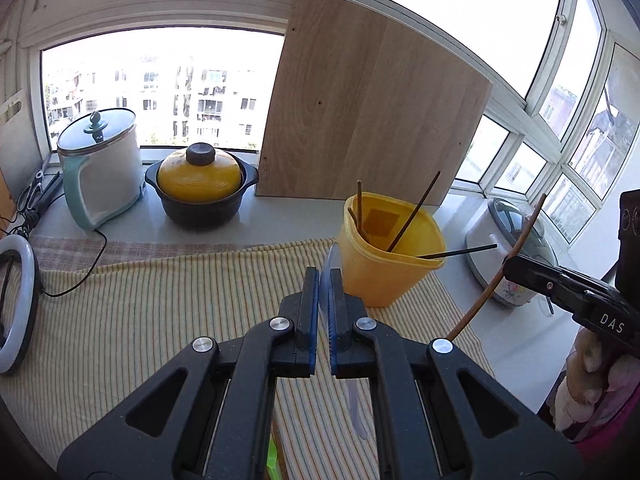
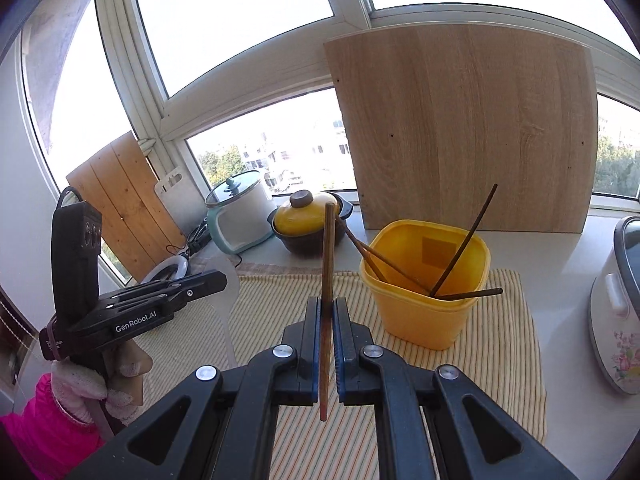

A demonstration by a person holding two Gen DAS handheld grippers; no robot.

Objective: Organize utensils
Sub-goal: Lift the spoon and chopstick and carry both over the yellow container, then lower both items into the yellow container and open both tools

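A yellow plastic tub (image 1: 390,264) (image 2: 426,296) stands on the striped cloth (image 1: 160,312) and holds several dark chopsticks (image 1: 412,216) (image 2: 464,246). My left gripper (image 1: 324,276) is shut on a clear plastic utensil (image 1: 331,264), seen edge-on just left of the tub; its handle hangs below the fingers. In the right wrist view it shows as a pale spatula shape (image 2: 228,280) in the left gripper (image 2: 212,278). My right gripper (image 2: 327,304) is shut on a brown chopstick (image 2: 328,264), held upright left of the tub. It also shows in the left wrist view (image 1: 510,262), chopstick (image 1: 520,240).
A wooden board (image 1: 368,112) (image 2: 460,128) leans on the window behind the tub. A yellow-lidded black pot (image 1: 200,184) (image 2: 308,220) and a white kettle (image 1: 100,164) (image 2: 240,216) stand at the back left. A rice cooker (image 1: 508,240) (image 2: 620,312) sits right. A ring light (image 1: 16,304) lies left.
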